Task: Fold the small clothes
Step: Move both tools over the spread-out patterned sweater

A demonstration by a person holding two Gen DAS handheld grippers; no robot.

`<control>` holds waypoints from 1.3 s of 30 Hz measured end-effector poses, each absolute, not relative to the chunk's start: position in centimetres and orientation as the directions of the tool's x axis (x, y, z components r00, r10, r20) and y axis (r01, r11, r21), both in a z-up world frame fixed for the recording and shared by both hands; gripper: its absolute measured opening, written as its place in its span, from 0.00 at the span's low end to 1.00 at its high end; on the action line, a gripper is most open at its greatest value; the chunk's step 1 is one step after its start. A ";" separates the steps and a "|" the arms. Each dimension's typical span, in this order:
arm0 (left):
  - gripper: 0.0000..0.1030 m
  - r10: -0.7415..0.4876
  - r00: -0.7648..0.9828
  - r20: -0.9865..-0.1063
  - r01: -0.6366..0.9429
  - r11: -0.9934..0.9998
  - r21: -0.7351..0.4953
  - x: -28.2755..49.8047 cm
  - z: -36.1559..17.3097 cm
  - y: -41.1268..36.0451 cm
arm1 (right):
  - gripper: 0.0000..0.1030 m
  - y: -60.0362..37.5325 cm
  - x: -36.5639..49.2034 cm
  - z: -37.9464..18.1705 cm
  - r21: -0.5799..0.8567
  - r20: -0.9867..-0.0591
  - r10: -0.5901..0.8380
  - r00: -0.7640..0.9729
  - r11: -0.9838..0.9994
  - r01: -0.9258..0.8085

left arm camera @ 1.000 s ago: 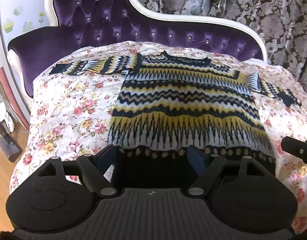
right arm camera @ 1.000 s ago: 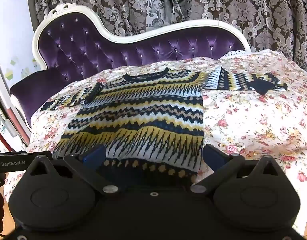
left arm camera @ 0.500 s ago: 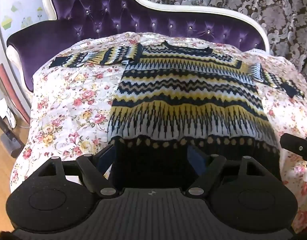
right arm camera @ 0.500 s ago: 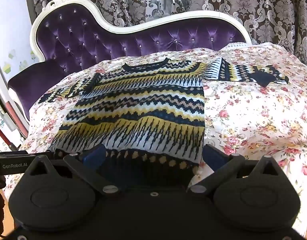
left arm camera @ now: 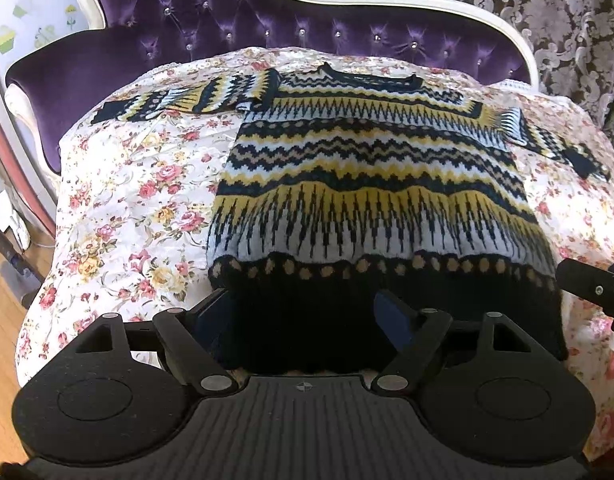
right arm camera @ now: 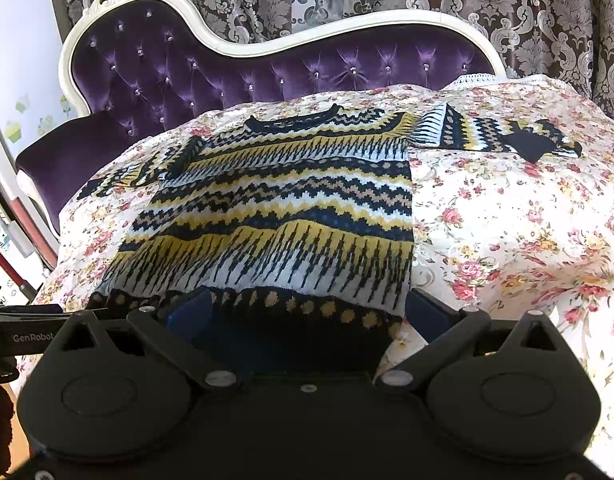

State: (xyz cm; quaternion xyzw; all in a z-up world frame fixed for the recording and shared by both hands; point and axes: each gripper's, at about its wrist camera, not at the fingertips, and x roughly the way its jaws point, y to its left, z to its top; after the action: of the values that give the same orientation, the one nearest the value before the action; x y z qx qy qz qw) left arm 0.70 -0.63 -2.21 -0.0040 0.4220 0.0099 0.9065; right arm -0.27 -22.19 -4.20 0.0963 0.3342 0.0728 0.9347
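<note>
A small knitted sweater (left arm camera: 367,184) with yellow, navy and white zigzag bands lies flat on a floral sheet (left arm camera: 139,208), sleeves spread to both sides, collar at the far end. It also shows in the right wrist view (right arm camera: 283,216). My left gripper (left arm camera: 307,312) is open, its blue-padded fingers straddling the dark hem near the sweater's left bottom corner. My right gripper (right arm camera: 307,312) is open, its fingers straddling the hem at the right bottom corner. The hem between the fingers is partly hidden by the gripper bodies.
The sheet covers a purple tufted sofa (right arm camera: 227,72) with a white frame. Patterned curtains (right arm camera: 507,8) hang behind. Wooden floor (left arm camera: 3,320) lies to the left. The right gripper's side (left arm camera: 587,288) shows at the left view's right edge.
Both grippers have moved forward and lower onto the sweater's hem; the hem now lies between the open fingers of each. The sweater has not shifted.
</note>
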 end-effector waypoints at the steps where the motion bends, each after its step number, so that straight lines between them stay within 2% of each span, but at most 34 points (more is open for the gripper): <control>1: 0.75 0.014 0.643 -0.766 -0.020 1.000 0.001 0.7 -2.2 -0.7 | 1.00 -22.2 -0.3 -4.3 0.229 -0.611 0.200 0.766 0.971 -0.071; 39: 0.75 0.004 0.604 -0.797 -0.022 1.000 -0.012 1.0 -3.1 -0.9 | 1.00 -22.0 -0.1 -4.9 0.245 -0.627 0.217 0.748 0.967 -0.075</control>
State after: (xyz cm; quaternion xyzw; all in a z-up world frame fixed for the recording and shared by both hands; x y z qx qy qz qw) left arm 1.00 -0.88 -3.09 -0.0100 0.4451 0.0071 0.8954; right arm -0.10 -21.98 -4.86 0.1026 0.3463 0.0785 0.9292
